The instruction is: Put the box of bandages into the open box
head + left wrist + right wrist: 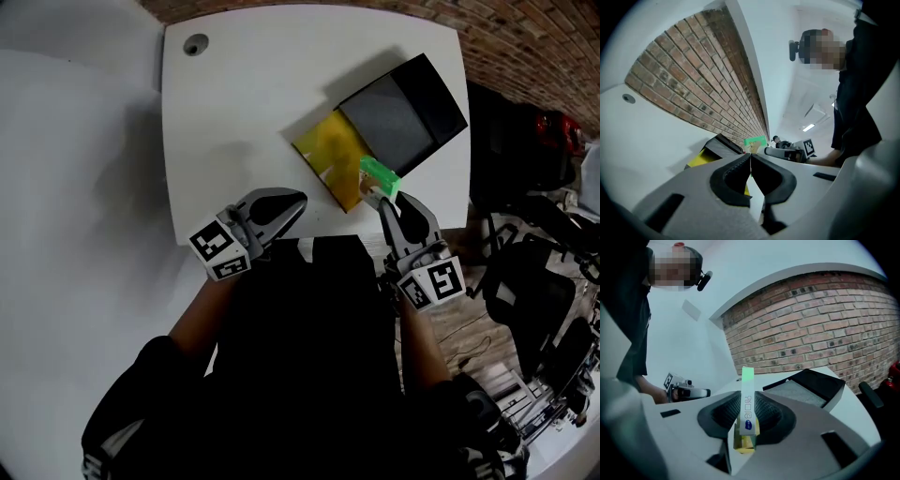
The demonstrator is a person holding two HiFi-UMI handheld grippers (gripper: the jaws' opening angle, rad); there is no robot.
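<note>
My right gripper [379, 192] is shut on the box of bandages [379, 175], a slim white and green carton that stands on edge between the jaws [746, 408]. It hangs just off the near corner of the open box [375, 131], a black box with a grey inside, a raised black lid and a yellow part at its left [330, 155]. My left gripper [298, 201] is shut and empty, near the table's front edge, left of the yellow part. The left gripper view shows the open box [719, 145] and the green carton [754, 141] beyond its shut jaws.
The white table [234, 103] has a round cable hole [195, 44] at its far left corner. A brick wall [820, 329] runs behind the table. Dark chairs and gear [534, 272] crowd the floor to the right.
</note>
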